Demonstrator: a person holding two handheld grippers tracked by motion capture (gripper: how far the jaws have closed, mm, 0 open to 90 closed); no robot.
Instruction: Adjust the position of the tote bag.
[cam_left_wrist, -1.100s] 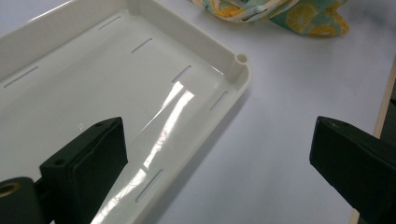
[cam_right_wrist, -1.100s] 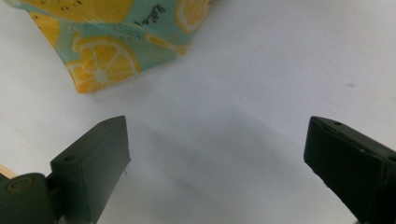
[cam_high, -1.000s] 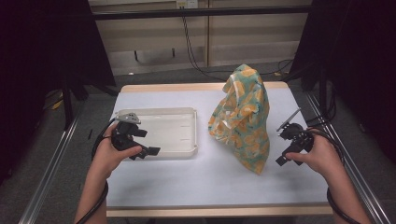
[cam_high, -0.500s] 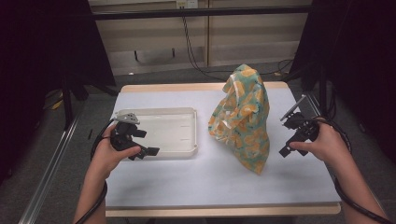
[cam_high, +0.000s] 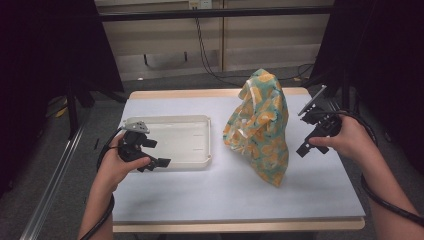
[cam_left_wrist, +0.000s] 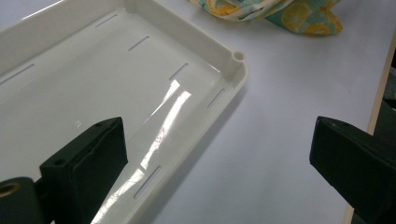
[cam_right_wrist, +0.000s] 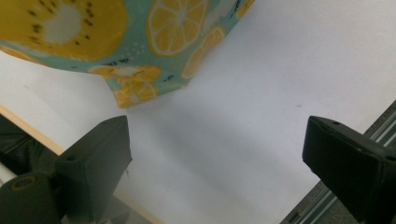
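On the white surface (cam_high: 200, 195), fruit-print bag (cam_high: 260, 125) standing right of centre, right tongs (cam_high: 312, 135) wide apart just beside it, left tongs (cam_high: 150, 155) wide over white tray (cam_high: 200, 160) edge.

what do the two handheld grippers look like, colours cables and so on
Both the left gripper and the right gripper are black, each with two blocky black jaws, and a black cable trails from each. The right one carries a grey plate on top. No sleeves are visible on the forearms.

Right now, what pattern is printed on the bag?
The bag is teal with yellow lemon and kiwi slices, clearest in the right gripper view.
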